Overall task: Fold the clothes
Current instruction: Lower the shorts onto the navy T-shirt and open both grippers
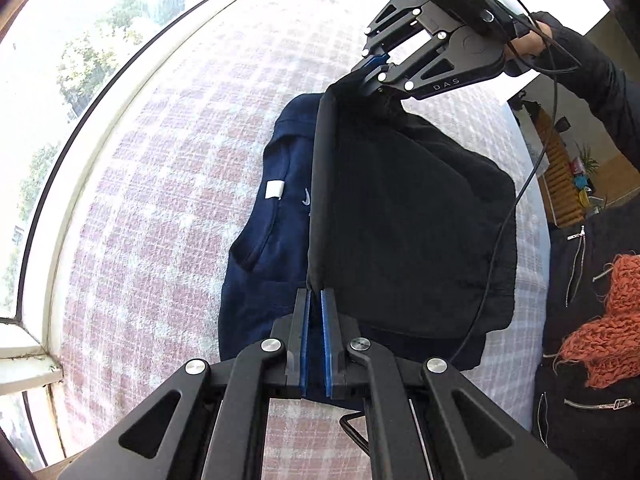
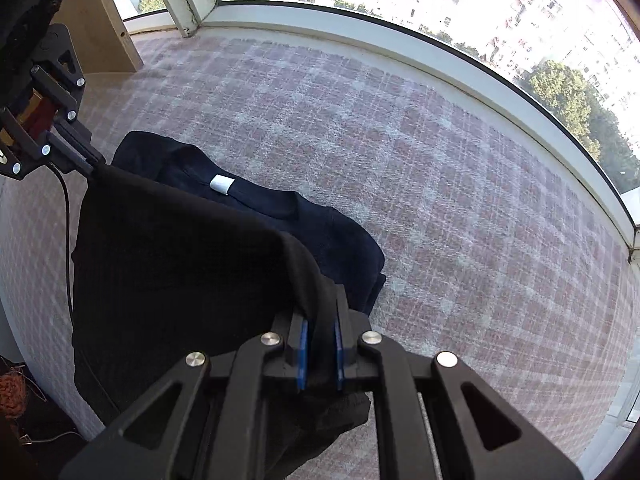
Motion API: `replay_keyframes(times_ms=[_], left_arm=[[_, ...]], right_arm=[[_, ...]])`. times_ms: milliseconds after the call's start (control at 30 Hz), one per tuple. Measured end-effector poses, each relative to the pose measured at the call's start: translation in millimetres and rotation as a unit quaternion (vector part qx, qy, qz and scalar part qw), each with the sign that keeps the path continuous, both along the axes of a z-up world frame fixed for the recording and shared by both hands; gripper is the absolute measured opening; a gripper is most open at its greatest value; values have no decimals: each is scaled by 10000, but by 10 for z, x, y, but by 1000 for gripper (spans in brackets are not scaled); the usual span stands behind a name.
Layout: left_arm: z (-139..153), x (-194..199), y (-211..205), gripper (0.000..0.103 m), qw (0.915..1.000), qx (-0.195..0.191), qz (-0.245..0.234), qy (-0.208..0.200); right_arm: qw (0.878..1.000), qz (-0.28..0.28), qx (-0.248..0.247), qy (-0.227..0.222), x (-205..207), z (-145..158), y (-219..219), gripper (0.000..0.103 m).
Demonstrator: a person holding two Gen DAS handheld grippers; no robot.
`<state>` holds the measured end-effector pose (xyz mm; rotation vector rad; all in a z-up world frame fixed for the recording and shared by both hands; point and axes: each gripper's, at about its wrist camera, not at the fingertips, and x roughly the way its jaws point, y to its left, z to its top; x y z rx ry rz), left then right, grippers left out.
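A black garment (image 1: 412, 220) hangs stretched between my two grippers above the bed. My left gripper (image 1: 316, 300) is shut on one end of its top edge. My right gripper (image 1: 374, 74) is shut on the other end. In the right wrist view the black garment (image 2: 180, 264) hangs from my right gripper (image 2: 322, 328), and my left gripper (image 2: 90, 164) pinches its far corner. A folded navy garment (image 1: 272, 208) with a white neck label lies flat on the bed below; it also shows in the right wrist view (image 2: 320, 232).
The bed has a pink and white checked cover (image 2: 440, 184). A curved window sill (image 2: 400, 44) borders it. A dark jacket with zips and an orange knit (image 1: 600, 320) lie at the bed's edge. A cable (image 1: 516, 200) hangs from my right gripper.
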<state>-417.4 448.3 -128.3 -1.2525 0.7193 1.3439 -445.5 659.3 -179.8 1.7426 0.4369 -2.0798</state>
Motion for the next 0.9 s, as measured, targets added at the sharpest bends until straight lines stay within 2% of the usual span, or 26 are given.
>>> replay_keyframes(times_ms=[67,200,233,333,400,433,467,533,600,633,700,767,867,900], left_arm=[[-163,0,10,4,9995,-248,60,159],[-219,9,-2,5,9982,-410,322,308],[-188,32,-32,4,9979,-412,353,344],[-40,92,-157,4,9973,-365,443,450],[40,94,-227,4,9971,-340,453,502],[17,-5,-225,4,9960,-389,613,524],[-10,-109,-222,4,9945,-441,780,546],[-159,-323,-237,4,9909,-658,1038,546],[-320,-464,-234,2,9854,-915,1259,698],[-350,-485,-256,3,9843,-943,1321,696],[-358,-505,-321,6,9831,-930,1444,636],[-238,-448,-403,8,9827,-806,1536,649],[-7,-224,-529,22,9832,-553,1642,575],[64,-98,-551,27,9835,-456,1677,506]], right_arm=[[10000,-17,4,-66,-47,-89,-23,9],[9998,-113,-128,-117,-68,-83,-14,9],[9997,-137,-164,-130,-73,-79,-11,9],[9976,-204,-648,-89,-25,204,48,9],[9969,-236,-748,-15,-122,235,30,9],[9965,-251,-794,23,-171,249,20,9],[9974,-267,-668,83,-246,167,-23,9],[9995,-167,-254,-105,-402,-132,-110,10],[9983,-228,-253,-474,-510,-361,-101,12],[9979,-306,-309,-483,-519,-348,-86,13],[9981,-294,-323,-424,-485,-191,-47,15],[9984,-290,-372,-320,-433,17,19,21],[9972,-630,-392,38,-279,398,271,28],[9959,-807,-373,179,-177,511,359,35]])
